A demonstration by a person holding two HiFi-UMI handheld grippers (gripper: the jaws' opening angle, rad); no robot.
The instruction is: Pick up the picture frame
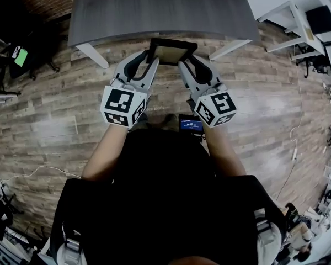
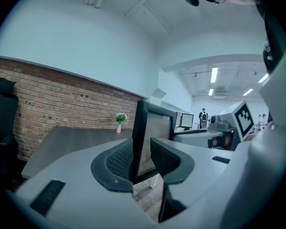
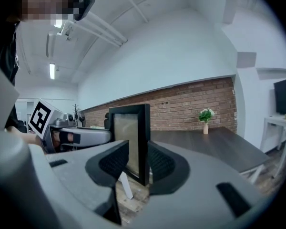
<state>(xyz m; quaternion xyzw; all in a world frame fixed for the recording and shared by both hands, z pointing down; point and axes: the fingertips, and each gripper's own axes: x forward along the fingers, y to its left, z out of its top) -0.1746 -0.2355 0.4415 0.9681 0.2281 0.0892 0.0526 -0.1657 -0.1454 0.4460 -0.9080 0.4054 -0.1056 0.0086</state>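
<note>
A black picture frame [image 1: 172,51] with a pale glass front is held up just in front of the dark grey table's [image 1: 154,10] near edge. My left gripper [image 1: 152,61] is shut on its left side and my right gripper [image 1: 183,65] on its right side. In the left gripper view the picture frame [image 2: 152,132] stands upright, edge-on between the pads of the left gripper [image 2: 142,160]. In the right gripper view the picture frame [image 3: 128,135] stands between the pads of the right gripper [image 3: 139,163], and its white back stand [image 3: 125,185] hangs below.
A small vase of greenery [image 2: 120,120] [image 3: 206,115] stands on the far end of the table by a brick wall [image 2: 62,99]. White desks [image 1: 298,21] stand at the right, a black chair [image 2: 2,116] at the left. A small lit screen [image 1: 190,125] shows below the grippers.
</note>
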